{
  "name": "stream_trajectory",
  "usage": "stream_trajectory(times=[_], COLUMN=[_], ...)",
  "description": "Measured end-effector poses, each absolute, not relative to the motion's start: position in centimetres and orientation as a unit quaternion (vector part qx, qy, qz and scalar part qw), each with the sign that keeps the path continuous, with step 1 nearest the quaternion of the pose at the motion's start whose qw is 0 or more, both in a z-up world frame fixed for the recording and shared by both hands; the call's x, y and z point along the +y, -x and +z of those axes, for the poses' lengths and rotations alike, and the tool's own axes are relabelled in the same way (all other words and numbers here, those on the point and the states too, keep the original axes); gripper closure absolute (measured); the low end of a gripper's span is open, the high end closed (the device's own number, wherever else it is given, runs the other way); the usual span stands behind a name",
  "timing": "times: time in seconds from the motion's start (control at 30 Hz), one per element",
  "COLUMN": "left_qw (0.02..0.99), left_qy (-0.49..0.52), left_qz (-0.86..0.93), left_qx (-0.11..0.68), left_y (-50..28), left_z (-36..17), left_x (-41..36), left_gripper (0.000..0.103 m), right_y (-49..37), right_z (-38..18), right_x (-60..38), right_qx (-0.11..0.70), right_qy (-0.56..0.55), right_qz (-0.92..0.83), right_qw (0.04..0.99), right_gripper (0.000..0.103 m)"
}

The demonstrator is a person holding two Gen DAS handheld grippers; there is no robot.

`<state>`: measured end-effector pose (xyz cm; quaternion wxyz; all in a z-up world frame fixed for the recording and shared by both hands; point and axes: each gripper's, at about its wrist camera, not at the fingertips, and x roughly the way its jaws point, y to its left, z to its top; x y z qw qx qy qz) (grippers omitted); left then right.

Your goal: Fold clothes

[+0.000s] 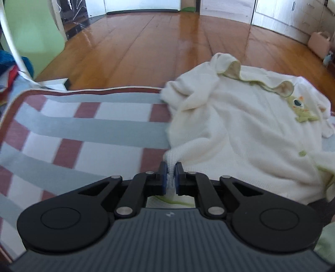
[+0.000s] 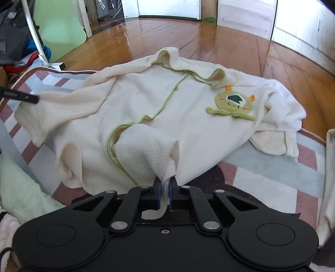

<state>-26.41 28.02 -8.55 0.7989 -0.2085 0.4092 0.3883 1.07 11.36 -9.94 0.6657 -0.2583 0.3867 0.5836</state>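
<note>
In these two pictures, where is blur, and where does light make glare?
Left wrist view: the checked mat is smeared by motion, the cream garment is soft at its left edge, and the wooden floor has a pale glare. Right wrist view: sharper; the floor shines by the doorway, and straight walls bend at the edges.

I see a glossy wooden plank floor [image 1: 146, 41] under bright glare. White cabinets [image 1: 282, 16] line the far wall. A checked rug [image 1: 83, 125] lies near; a pale green panel [image 2: 60, 27] stands left.
</note>
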Motion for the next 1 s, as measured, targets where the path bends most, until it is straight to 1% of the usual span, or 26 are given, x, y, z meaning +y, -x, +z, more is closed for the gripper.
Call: stream_trajectory(times=[0.07,0.13,0.23,0.33,0.4,0.43,0.47,0.5,0.53,0.6,0.63,0.67,0.7,0.73,0.9,1.0], left_qw=[0.813,0.818,0.806,0.775,0.746,0.735,0.724,0.712,0.698,0.665,0.676,0.697,0.716,0.734,0.762,0.759], left_qy=[0.227,0.228,0.163,0.085,0.052,0.044,0.040,0.035,0.030,0.020,0.041,0.073,0.107,0.141,0.246,0.291], left_qz=[0.363,0.347,0.364,0.417,0.493,0.530,0.565,0.600,0.633,0.694,0.689,0.663,0.632,0.599,0.450,0.392], left_qx=[0.395,0.398,0.438,0.468,0.445,0.421,0.393,0.364,0.335,0.273,0.258,0.264,0.276,0.287,0.396,0.430], left_y=[27.0,26.7,26.1,27.1,28.7,29.3,29.9,30.4,30.9,32.0,32.0,31.3,30.4,29.5,23.3,21.3], left_z=[-8.2,-8.2,-7.9,-5.5,-2.2,-1.0,0.0,1.0,2.1,4.2,4.0,2.9,1.6,0.3,-8.5,-12.5], left_x=[28.1,28.3,30.6,36.6,41.5,42.7,43.4,44.2,45.0,46.6,45.8,44.2,42.6,40.9,31.3,26.6], left_gripper=[0.097,0.098,0.099,0.099,0.099,0.097,0.092,0.084,0.066,0.053,0.049,0.046,0.038,0.034,0.034,0.034], right_y=[-1.4,-1.5,-1.5,-1.9,-1.9,-1.9,-2.0,-2.0,-1.9,-1.8,-1.7,-1.6,-1.6,-1.5,-1.6,-1.7], right_z=[-10.6,-11.6,-12.9,-12.8,-12.5,-12.3,-12.2,-12.1,-12.1,-12.2,-12.2,-12.3,-12.3,-12.2,-11.3,-11.1], right_x=[11.2,11.1,11.6,12.0,12.1,12.2,12.2,12.2,12.1,11.8,11.7,11.5,11.4,11.2,10.5,10.2], right_qx=[0.401,0.412,0.423,0.425,0.419,0.416,0.414,0.415,0.416,0.419,0.420,0.424,0.428,0.431,0.432,0.435], right_qy=[0.243,0.234,0.246,0.236,0.239,0.241,0.242,0.241,0.239,0.234,0.229,0.224,0.218,0.212,0.180,0.173], right_qz=[0.595,0.609,0.594,0.593,0.598,0.601,0.604,0.606,0.607,0.609,0.610,0.611,0.611,0.612,0.611,0.601], right_qw=[0.652,0.637,0.639,0.642,0.640,0.638,0.637,0.635,0.634,0.631,0.631,0.630,0.629,0.629,0.639,0.648], right_gripper=[0.095,0.095,0.095,0.095,0.095,0.095,0.095,0.095,0.095,0.095,0.094,0.094,0.094,0.094,0.094,0.094])
